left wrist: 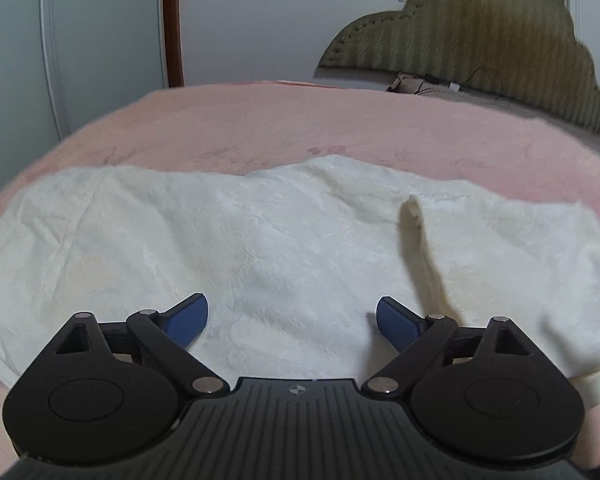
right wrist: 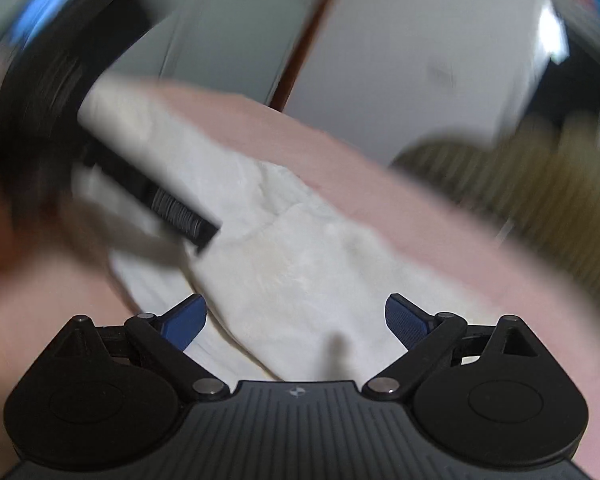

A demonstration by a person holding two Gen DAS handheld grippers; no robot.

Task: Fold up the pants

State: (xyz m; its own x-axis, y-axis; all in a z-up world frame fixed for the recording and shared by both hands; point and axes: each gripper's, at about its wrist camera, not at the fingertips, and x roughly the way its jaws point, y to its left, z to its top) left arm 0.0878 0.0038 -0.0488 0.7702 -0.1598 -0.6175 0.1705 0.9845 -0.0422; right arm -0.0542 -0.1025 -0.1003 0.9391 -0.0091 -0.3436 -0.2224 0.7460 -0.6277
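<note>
On the pink bedspread (left wrist: 260,120) lie cream fleece pants (left wrist: 260,232), folded flat. Both the left gripper (left wrist: 292,320) and right gripper (right wrist: 296,320) hover above them with fingers spread wide, gripping nothing

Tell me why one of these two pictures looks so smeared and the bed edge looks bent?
Right wrist view: motion blur smears the cream pants and the wall behind; only the right gripper stays sharp. Left wrist view: sharp, with soft, even light; the fisheye lens bows the pink bed into a curve.

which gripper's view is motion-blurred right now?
The right gripper: its view of the white pants is smeared. The left gripper sees them sharp.
</note>
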